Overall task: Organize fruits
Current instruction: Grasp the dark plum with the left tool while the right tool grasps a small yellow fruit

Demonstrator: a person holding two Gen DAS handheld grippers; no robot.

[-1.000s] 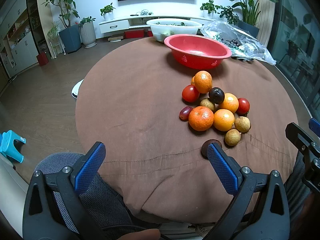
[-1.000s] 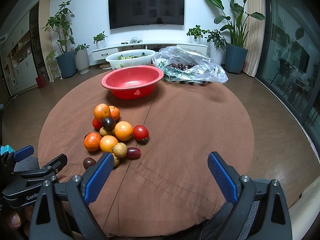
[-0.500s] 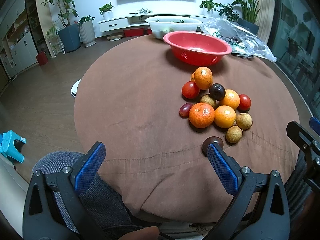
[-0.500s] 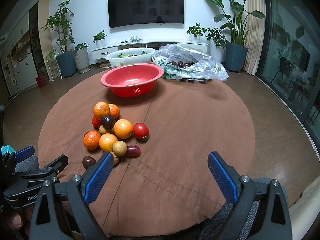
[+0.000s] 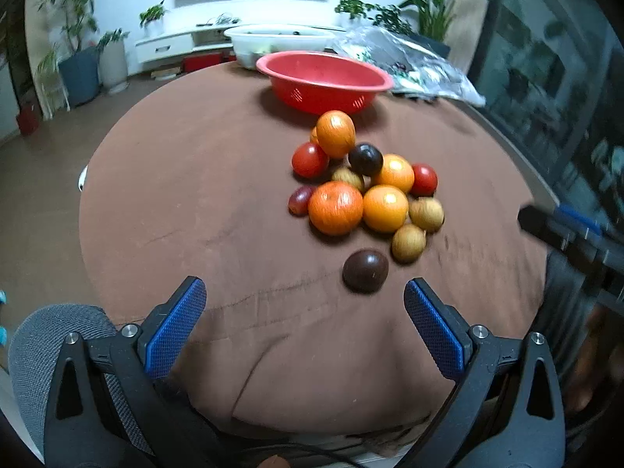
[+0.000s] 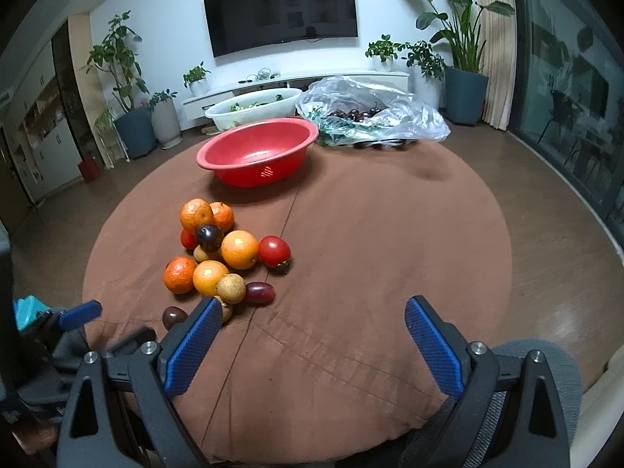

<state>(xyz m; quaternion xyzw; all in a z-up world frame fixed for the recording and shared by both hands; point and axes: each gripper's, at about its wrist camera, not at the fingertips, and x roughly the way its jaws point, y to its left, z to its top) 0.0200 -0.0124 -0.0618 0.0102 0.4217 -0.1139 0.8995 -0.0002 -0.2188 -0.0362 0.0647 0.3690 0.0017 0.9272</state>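
On the brown-clothed counter [image 5: 195, 202], a dark plum [image 5: 365, 271] lay just ahead of the left gripper [image 5: 304, 312], between its spread fingers; the right gripper [image 6: 312, 329] hovered open beside the fruit pile [image 6: 218, 253].

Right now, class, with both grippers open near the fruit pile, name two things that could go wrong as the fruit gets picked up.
1. The fruits lie touching in a heap: pulling out the front orange may send the round ones rolling across the brown cloth.
2. The dark plum sits apart near the table edge, just ahead of the left gripper; a nudge from its open jaws might roll it off.
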